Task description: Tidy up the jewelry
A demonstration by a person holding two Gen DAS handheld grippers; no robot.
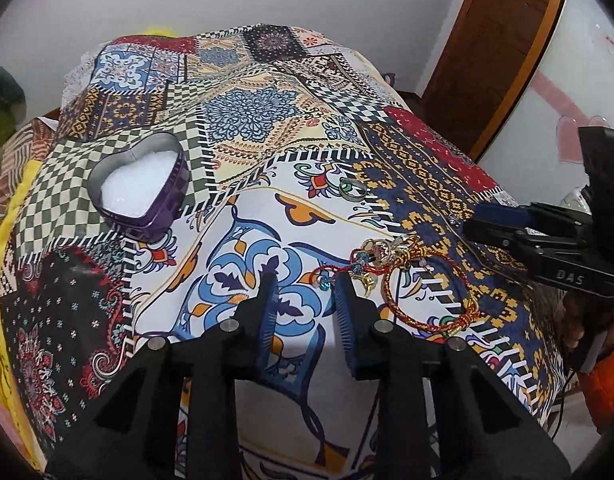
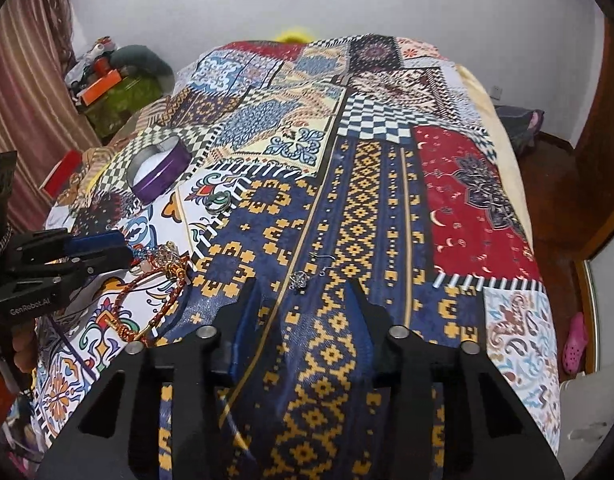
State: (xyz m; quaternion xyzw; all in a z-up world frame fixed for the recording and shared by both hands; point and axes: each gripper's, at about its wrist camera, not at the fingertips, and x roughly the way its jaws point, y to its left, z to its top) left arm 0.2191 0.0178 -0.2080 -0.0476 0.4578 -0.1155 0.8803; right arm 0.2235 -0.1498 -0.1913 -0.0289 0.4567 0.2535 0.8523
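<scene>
Your one heart-shaped tin (image 1: 141,188) sits open on the patchwork cloth (image 1: 267,120), holding only white padding. You have one ring (image 1: 353,189) lying beyond one braided cord bracelet (image 1: 427,296), and one small earring (image 2: 301,278). Your left gripper (image 1: 307,280) hovers low with its fingers apart and empty, just beside the bracelet's charms; your right gripper (image 2: 303,286) likewise gapes, empty, before the earring.
</scene>
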